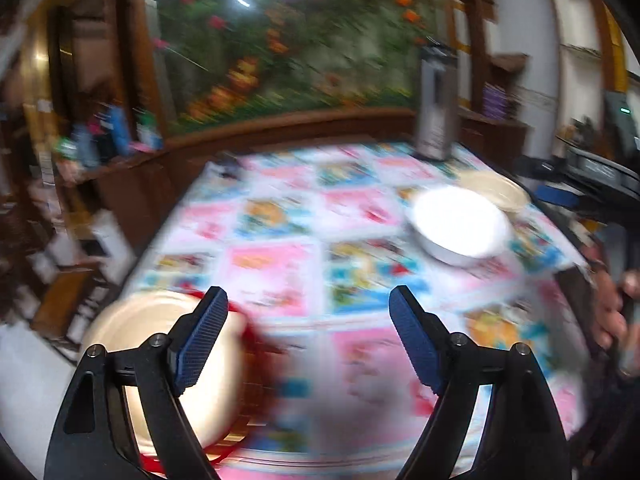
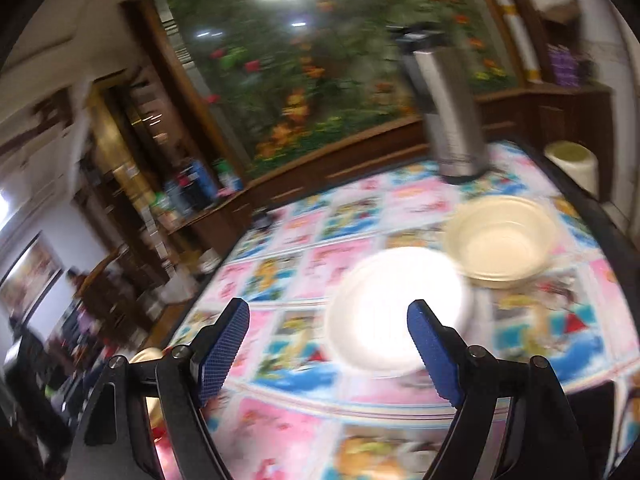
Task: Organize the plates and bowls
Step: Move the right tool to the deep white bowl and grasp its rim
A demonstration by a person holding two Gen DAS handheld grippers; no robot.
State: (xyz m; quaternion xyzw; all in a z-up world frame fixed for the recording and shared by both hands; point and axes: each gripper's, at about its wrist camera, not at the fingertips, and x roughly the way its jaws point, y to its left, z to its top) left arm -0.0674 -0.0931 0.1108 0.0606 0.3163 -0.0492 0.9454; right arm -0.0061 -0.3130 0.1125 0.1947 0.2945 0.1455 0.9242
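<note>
Both views are motion-blurred. A white bowl (image 1: pixel 460 226) sits on the patterned tablecloth (image 1: pixel 280 248) at the right, with a cream bowl (image 1: pixel 494 190) just behind it. A cream plate (image 1: pixel 152 336) with a red rim under it lies at the near left, partly behind my left finger. My left gripper (image 1: pixel 308 314) is open and empty above the cloth. In the right wrist view the white bowl (image 2: pixel 396 312) lies just ahead of my open, empty right gripper (image 2: pixel 328 328), and the cream bowl (image 2: pixel 500 240) is beyond it to the right.
A tall steel thermos (image 1: pixel 434 108) stands at the table's far edge; it also shows in the right wrist view (image 2: pixel 452 116). A flower mural (image 1: pixel 288 40) and wooden shelves back the table. A white bin (image 2: pixel 574 164) stands beyond the right edge. A hand (image 1: pixel 612 312) shows at the right.
</note>
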